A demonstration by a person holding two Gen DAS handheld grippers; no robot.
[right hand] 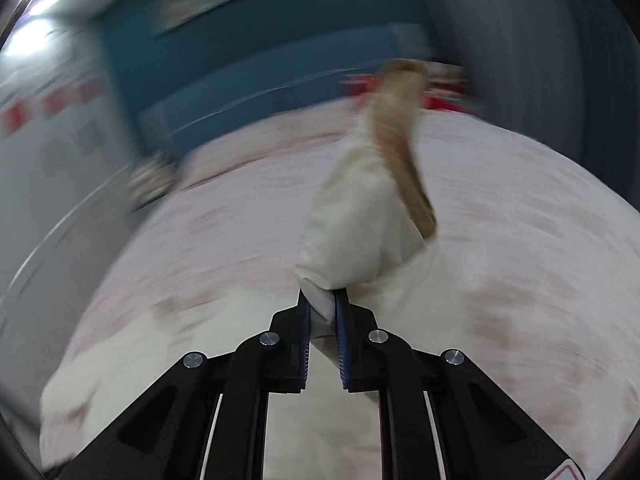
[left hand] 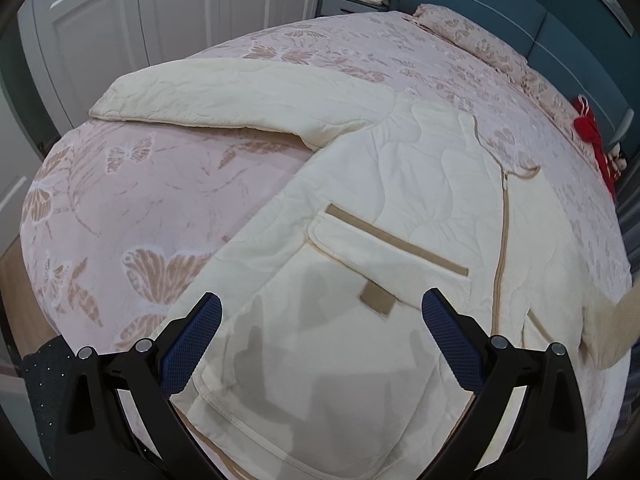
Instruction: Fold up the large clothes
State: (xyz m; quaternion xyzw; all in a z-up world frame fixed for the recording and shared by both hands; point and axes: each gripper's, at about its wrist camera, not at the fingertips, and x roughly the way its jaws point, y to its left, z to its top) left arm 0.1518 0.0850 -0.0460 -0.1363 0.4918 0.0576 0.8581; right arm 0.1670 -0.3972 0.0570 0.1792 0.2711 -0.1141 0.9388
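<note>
Folding the sleeve (right hand: 360, 216): right gripper (right hand: 322, 308) pinches it, lifted off bed (left hand: 140, 184). Left gripper (left hand: 320, 324) fingers spread over jacket (left hand: 400, 184). Next, probably lay sleeve across.

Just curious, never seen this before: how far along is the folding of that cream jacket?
Early. The cream jacket lies spread flat on the bed, zipped. The right gripper is clamped on one sleeve, lifted up. The left gripper hovers open above the pocket. The other sleeve is unfolded; body folds remain.

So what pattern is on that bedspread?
Tan butterflies on pale pink; the bedspread shows best in the left wrist view.
</note>
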